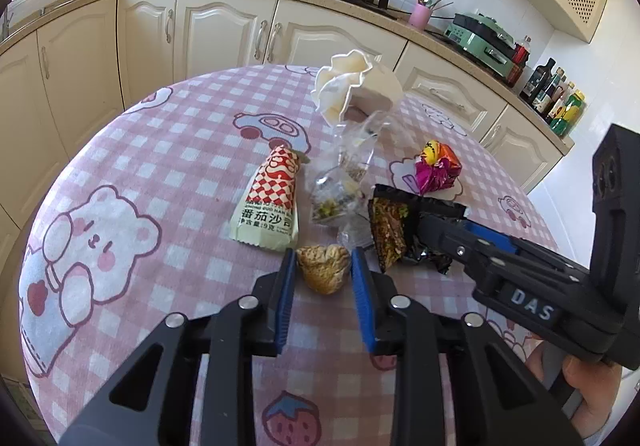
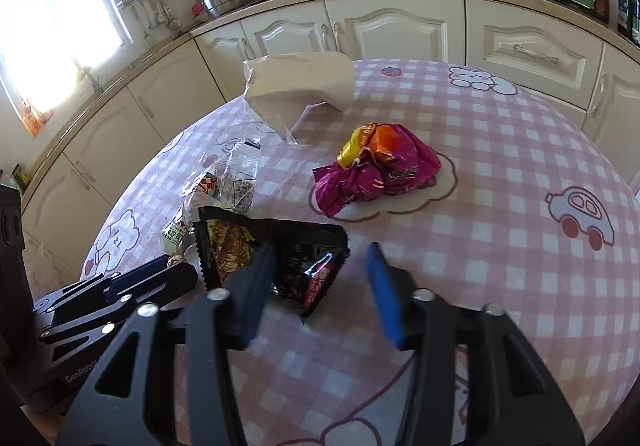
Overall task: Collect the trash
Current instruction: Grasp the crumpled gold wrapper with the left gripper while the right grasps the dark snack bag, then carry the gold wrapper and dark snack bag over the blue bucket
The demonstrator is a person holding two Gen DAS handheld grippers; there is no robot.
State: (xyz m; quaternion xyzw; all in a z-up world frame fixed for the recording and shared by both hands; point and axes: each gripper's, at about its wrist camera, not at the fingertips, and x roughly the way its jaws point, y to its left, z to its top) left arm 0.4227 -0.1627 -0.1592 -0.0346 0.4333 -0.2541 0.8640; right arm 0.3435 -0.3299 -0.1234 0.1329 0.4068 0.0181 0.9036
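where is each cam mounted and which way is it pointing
Left wrist: on the left gripper, facing the stove side over a brown wad; the right gripper and a hand show.
Right wrist: on the right gripper, facing the cabinets over a black wrapper; the left gripper shows.
Shared: black wrapper, pink wrapper, tissue pack.

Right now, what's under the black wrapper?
The black wrapper lies on the checked tablecloth. Its left edge overlaps the clear bag. The right gripper straddles its near corner. Anything beneath its middle is covered; cannot tell.
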